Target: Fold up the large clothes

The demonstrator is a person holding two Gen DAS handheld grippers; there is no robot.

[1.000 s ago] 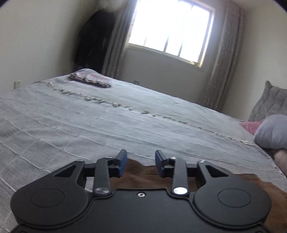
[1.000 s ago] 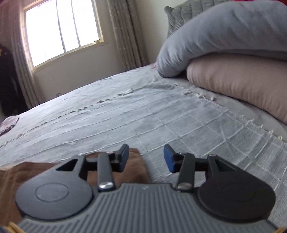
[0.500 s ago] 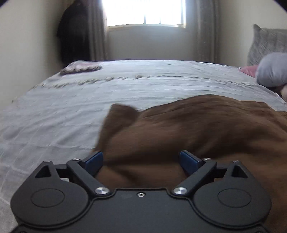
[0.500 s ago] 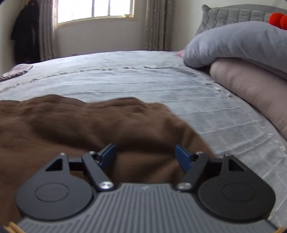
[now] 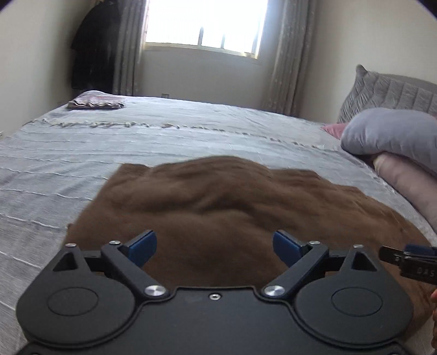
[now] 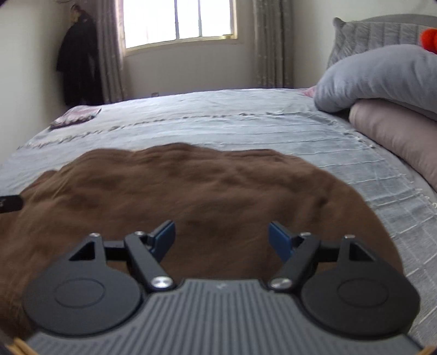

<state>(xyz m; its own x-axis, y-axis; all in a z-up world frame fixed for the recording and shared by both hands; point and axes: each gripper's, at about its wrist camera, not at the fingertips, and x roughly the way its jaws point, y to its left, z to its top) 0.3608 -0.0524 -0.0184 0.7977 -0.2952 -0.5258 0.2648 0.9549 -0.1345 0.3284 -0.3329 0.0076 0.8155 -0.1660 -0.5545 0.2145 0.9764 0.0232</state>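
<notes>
A large brown garment (image 5: 218, 202) lies spread and rumpled on the grey bedspread (image 5: 82, 163); it also shows in the right wrist view (image 6: 191, 191). My left gripper (image 5: 214, 244) is wide open and empty just above the garment's near part. My right gripper (image 6: 221, 237) is wide open and empty above the same garment, further right. A piece of the right gripper (image 5: 407, 259) shows at the right edge of the left wrist view, and a tip of the left gripper (image 6: 9, 203) at the left edge of the right wrist view.
Stacked grey (image 6: 382, 76) and pink (image 6: 396, 131) pillows lie at the right. A folded patterned cloth (image 5: 95, 103) sits at the far left corner of the bed. A dark coat (image 6: 79, 62) hangs by the window (image 6: 177, 21).
Both grippers opened wide and let the brown garment drop onto the bed. They pulled back, so much more of the spread garment shows in front of them.
</notes>
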